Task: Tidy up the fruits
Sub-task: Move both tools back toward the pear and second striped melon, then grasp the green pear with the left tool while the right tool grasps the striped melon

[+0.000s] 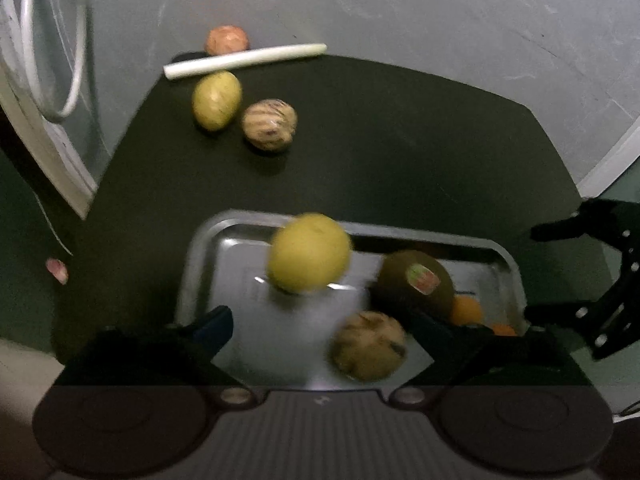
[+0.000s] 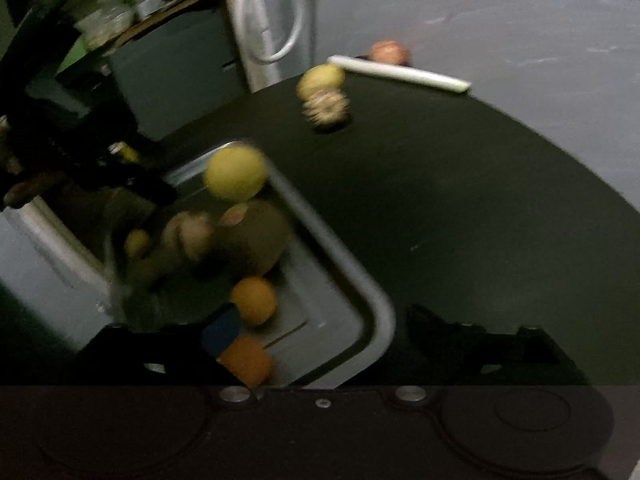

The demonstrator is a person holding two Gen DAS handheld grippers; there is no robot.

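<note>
dim grey walls close in behind a dark desk [image 1: 360, 152] that carries a metal tray [image 1: 200, 248] in the lower middle of the left view. inside the tray sit a yellow fruit [image 1: 309, 253], a striped fruit [image 1: 369, 345], a stickered brown fruit [image 1: 416, 284] and two oranges [image 2: 253, 300]. both tools are spread wide and pinch nothing: the left hand-held gripper [image 1: 320, 336] hangs over the tray, the right hand-held gripper [image 2: 316, 340] over its near corner. toward the upper left of the left view a second yellow fruit [image 1: 217, 100], another striped fruit [image 1: 269, 123], a pink one [image 1: 226, 40] and a white stick [image 1: 245, 60] wait on the desk. the round fruit looks blurred and may roll over the low rim; a hasty reach could knock the far ones off the edge.
</note>
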